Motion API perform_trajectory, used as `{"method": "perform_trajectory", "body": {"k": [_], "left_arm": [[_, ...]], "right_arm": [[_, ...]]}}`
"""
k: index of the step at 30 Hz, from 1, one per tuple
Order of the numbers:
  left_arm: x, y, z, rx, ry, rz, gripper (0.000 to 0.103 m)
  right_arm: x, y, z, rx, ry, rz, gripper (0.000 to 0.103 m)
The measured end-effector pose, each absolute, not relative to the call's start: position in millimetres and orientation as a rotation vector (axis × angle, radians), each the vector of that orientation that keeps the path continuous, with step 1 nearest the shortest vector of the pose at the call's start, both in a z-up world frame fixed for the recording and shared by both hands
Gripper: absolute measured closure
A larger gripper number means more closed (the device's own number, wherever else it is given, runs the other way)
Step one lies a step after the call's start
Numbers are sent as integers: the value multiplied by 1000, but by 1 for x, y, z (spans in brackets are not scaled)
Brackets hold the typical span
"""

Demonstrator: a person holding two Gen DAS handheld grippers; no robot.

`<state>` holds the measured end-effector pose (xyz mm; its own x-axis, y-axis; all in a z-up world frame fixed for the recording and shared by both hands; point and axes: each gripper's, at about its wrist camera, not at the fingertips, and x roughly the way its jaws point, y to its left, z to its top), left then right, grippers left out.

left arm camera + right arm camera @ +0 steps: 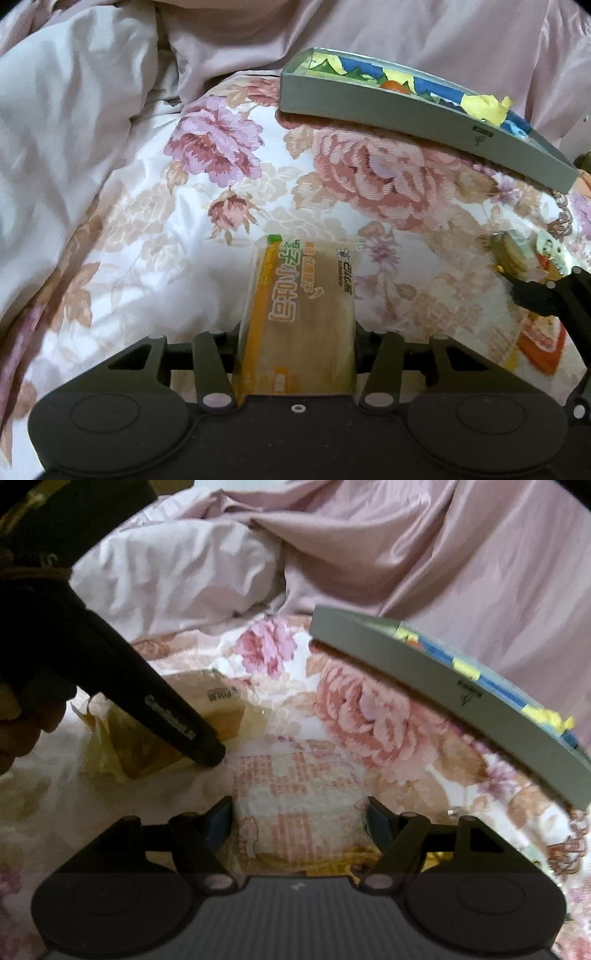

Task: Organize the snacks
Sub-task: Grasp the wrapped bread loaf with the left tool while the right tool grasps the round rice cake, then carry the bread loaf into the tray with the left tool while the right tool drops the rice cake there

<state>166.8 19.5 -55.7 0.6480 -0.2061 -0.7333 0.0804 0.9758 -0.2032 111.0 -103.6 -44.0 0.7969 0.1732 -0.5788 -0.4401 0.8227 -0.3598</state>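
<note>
My left gripper (295,332) is shut on a yellow-and-brown toast bread packet (306,295), held just above the floral bedspread. It also shows in the right wrist view (159,734) under the left gripper's dark body. My right gripper (299,812) is shut on a clear biscuit packet with red print (299,797); that packet also shows at the right edge of the left wrist view (517,254). A grey shallow tray (406,107) with colourful contents lies beyond both grippers, and it shows in the right wrist view (443,690) too.
The floral bedspread (221,166) covers the surface. A rumpled pink quilt (406,554) and a white pillow (55,129) lie behind the tray. An orange wrapper (539,343) lies at the right in the left wrist view.
</note>
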Motion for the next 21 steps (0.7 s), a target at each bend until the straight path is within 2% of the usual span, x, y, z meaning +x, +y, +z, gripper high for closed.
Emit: {"method": "perform_trajectory", "body": {"k": [10,21], "left_arm": [[145,-12,-15,-213,775,-178,52],[165,-56,50,-228,672,-182,52]], "right_arm": [[72,-146,-9,-464,501,260,26],[88,-212,39,-286,412,143,26]]}}
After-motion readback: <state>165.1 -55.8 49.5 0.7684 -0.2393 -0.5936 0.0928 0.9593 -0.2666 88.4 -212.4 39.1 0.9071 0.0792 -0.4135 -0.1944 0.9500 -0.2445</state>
